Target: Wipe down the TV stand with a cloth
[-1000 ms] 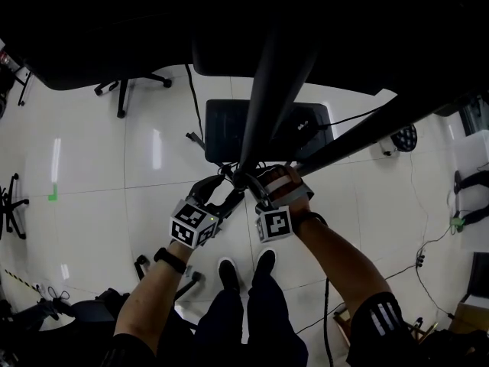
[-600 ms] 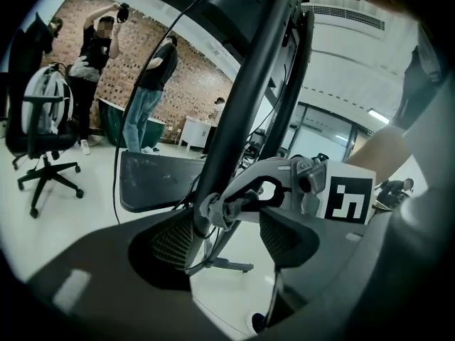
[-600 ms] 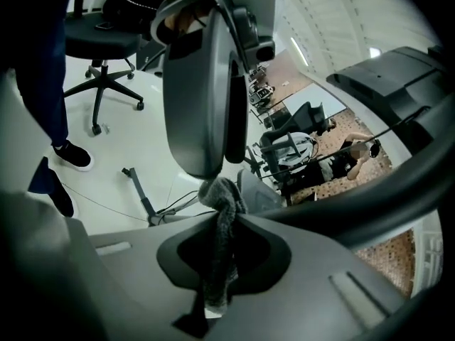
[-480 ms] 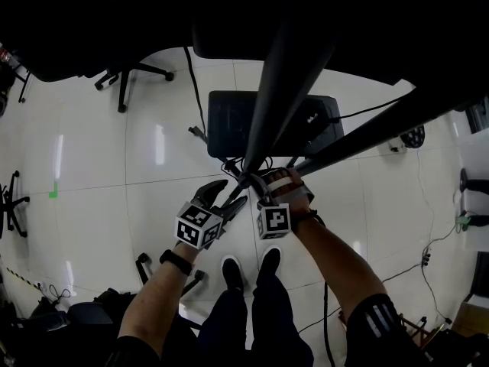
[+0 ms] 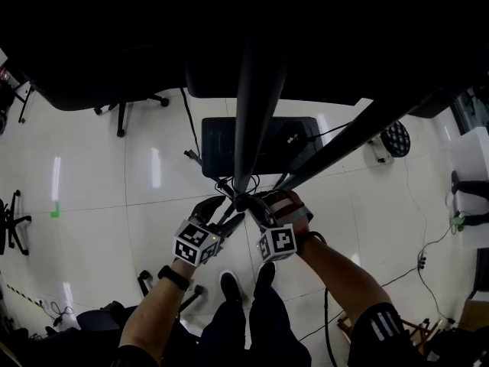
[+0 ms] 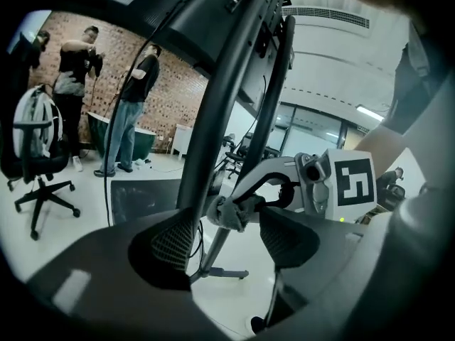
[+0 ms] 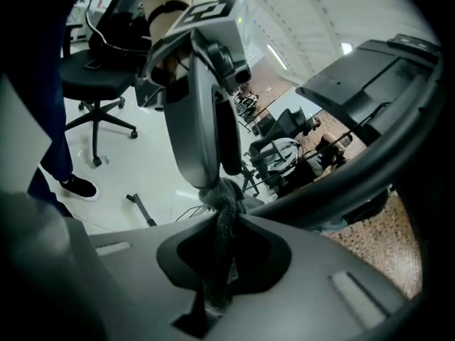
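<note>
The TV stand's dark upright pole [image 5: 252, 113] and a slanted strut [image 5: 336, 147] rise over its black base plate [image 5: 221, 140]. Both grippers meet where the poles join. My right gripper [image 7: 220, 275] is shut on a grey cloth [image 7: 226, 204], whose wad presses against the pole. In the head view this right gripper [image 5: 258, 206] is just right of the pole. My left gripper [image 6: 227, 239] is open, its jaws either side of the cloth wad [image 6: 227, 212] and close to the pole [image 6: 213, 133]. From the head it shows as the left gripper [image 5: 227, 209], left of the pole.
Office chairs stand at the back left [image 5: 122, 102] and in the left gripper view [image 6: 35, 162]. Cables [image 5: 416, 258] trail over the white floor at right and round the base. The person's shoes [image 5: 229, 285] are below the grippers. Two people [image 6: 135, 112] stand far off.
Both grippers have stayed together at the pole joint, shifting only slightly along it. The right one keeps the cloth and the left one stays open.
</note>
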Tool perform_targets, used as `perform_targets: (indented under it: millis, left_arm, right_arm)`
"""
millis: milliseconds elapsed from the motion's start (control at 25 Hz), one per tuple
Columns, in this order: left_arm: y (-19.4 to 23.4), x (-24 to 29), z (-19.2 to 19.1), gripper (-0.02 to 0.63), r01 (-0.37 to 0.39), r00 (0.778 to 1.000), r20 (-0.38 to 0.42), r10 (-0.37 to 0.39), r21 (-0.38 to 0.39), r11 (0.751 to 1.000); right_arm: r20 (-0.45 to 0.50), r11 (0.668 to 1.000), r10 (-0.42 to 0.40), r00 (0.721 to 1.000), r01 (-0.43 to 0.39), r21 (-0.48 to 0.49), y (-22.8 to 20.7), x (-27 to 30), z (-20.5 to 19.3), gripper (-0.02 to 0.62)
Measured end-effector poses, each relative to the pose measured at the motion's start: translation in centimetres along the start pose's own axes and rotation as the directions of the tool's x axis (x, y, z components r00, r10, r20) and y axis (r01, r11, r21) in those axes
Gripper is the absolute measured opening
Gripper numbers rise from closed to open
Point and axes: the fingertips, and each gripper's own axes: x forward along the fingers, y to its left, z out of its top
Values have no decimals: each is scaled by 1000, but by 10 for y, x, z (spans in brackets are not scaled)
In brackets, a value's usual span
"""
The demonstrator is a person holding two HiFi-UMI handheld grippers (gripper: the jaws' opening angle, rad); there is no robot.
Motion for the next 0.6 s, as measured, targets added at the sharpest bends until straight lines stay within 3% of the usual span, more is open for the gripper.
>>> perform_targets:
  millis: [280, 600]
  left_arm:
    - [-61, -37, 81, 316, 36, 998, 44, -40, 100, 994]
    - [-139, -82, 198, 316, 68, 981, 153, -117, 292, 954]
  right_arm:
    - [37, 995, -83, 996, 81, 51, -66, -88, 35, 21]
    - [49, 969, -236, 971, 231, 89, -172, -203, 69, 21]
